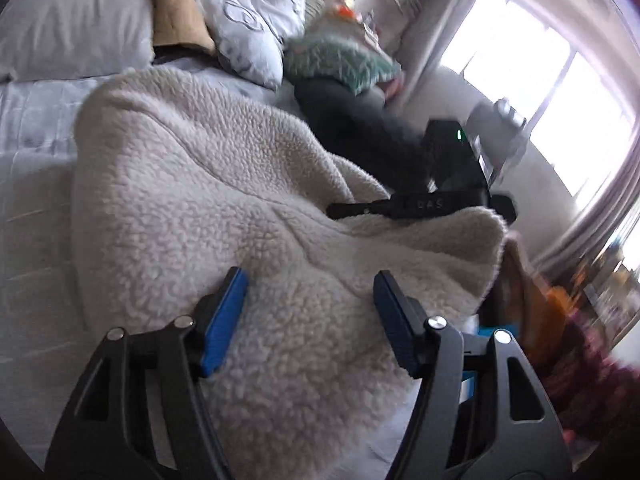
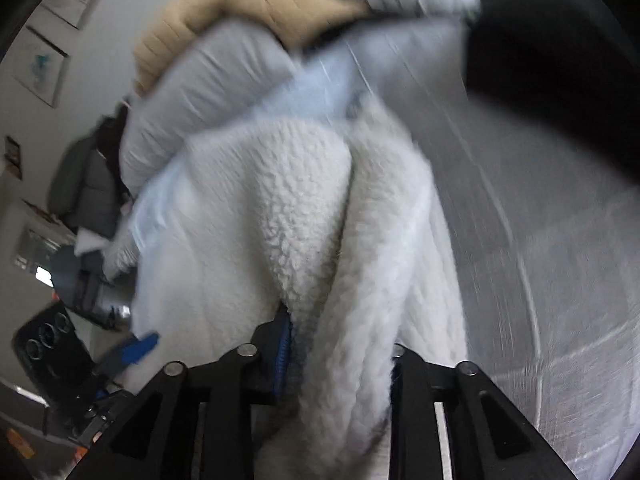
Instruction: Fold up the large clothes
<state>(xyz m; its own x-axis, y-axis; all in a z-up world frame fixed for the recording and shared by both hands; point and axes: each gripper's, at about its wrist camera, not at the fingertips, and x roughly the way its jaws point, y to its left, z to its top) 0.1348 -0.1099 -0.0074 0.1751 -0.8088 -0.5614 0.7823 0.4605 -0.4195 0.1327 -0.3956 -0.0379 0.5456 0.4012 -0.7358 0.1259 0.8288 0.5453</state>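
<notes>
A cream fleece garment (image 1: 224,200) lies bunched on the pale bed (image 1: 36,128). My left gripper (image 1: 310,320) is open just above the fleece near its lower edge, blue pads apart, nothing between them. My right gripper (image 2: 340,360) is shut on a thick fold of the same fleece (image 2: 288,216), which hangs down from between its fingers; the view is blurred. The right gripper also shows in the left wrist view (image 1: 420,204), holding the far right edge of the fleece. The left gripper's blue pad shows at the left of the right wrist view (image 2: 140,346).
Pillows (image 1: 256,28), a tan quilt (image 1: 176,12) and a teal cushion (image 1: 344,60) lie at the head of the bed. A bright window (image 1: 552,100) is at the right. Cluttered floor items (image 1: 560,320) sit beside the bed's right edge.
</notes>
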